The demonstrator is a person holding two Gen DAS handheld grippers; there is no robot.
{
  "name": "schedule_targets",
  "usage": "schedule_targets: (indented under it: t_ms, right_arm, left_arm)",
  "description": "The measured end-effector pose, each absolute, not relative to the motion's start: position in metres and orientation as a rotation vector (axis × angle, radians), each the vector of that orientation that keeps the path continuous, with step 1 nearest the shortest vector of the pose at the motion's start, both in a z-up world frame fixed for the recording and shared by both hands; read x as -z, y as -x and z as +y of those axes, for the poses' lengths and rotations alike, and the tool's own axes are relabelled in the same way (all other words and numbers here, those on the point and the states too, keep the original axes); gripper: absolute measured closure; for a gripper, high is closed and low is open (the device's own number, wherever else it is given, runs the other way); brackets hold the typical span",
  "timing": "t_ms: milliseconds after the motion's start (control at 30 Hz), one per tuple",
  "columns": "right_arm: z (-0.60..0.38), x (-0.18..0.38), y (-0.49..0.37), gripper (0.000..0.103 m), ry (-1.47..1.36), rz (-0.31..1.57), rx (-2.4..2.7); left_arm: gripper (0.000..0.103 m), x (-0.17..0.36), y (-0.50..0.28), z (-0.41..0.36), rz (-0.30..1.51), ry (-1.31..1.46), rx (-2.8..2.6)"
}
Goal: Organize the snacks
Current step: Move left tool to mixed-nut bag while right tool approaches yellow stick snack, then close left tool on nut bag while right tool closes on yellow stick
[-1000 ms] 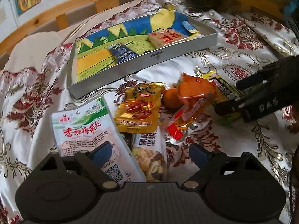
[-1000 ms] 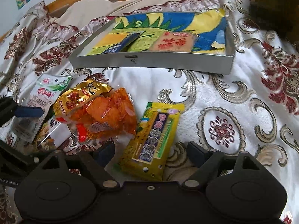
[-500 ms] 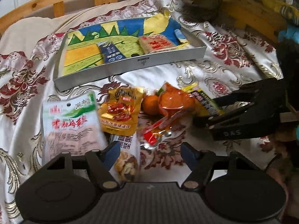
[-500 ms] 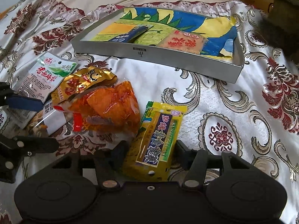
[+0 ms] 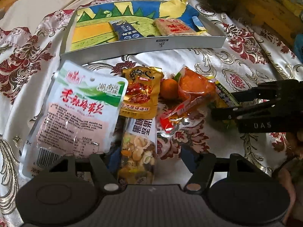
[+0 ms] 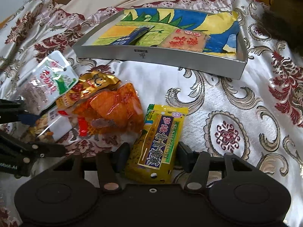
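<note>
A: What is hard to see from the left claw [image 5: 149, 158]?

B: Its jaws have just been closing around the clear, slim nut-mix packet [image 5: 139, 151]. The left blue pad is half hidden behind the white-and-green foil pouch [image 5: 75, 113], and the right pad stands clear of the packet, so I cannot tell whether it is held.

A: And the right claw [image 6: 151, 156]?

B: It has closed in too: both pads sit against the sides of the yellow-and-purple flat snack packet [image 6: 159, 141], gripping it. From the left camera that packet [image 5: 221, 98] is mostly hidden behind the orange clear-wrapped snack [image 5: 191, 94], at three o'clock.

A: Anything only one view gives?

B: A small round orange fruit [image 5: 168, 90] shows only in the left view. The grey shallow tray [image 6: 161, 58] at twelve o'clock on the patterned bedspread [image 6: 236, 104] holds a dark blue packet [image 6: 130, 36] and a tan red-lettered packet [image 6: 186, 40]. The gold foil packet [image 5: 141, 94] lies among the heap.
</note>
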State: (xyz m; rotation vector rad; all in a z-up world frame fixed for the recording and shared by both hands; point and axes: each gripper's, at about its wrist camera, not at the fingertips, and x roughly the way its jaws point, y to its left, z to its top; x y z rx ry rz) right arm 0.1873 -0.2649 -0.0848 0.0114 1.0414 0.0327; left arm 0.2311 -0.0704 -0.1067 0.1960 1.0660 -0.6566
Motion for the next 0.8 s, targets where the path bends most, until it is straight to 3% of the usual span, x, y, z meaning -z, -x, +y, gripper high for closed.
schedule_targets:
  t_ms: [200, 267, 533, 800]
  right_arm:
    - [-0.268, 0.091, -0.193, 0.042, -0.058, 1.049, -0.024]
    - [-0.263, 0.091, -0.192, 0.041, -0.021, 1.052, -0.025]
    - [-0.256, 0.083, -0.172, 0.05, 0.053, 1.047, -0.012]
    - [-0.26, 0.06, -0.142, 0.054, -0.042, 1.004, -0.04]
  left_arm:
    - [0.05, 0.117, -0.229, -0.076, 1.087, -0.241, 0.591]
    - [0.062, 0.116, -0.229, -0.075, 1.092, -0.212, 0.567]
    - [0.063, 0.11, -0.221, -0.074, 1.193, -0.052, 0.503]
    - [0.063, 0.105, -0.207, -0.045, 1.385, 0.346, 0.499]
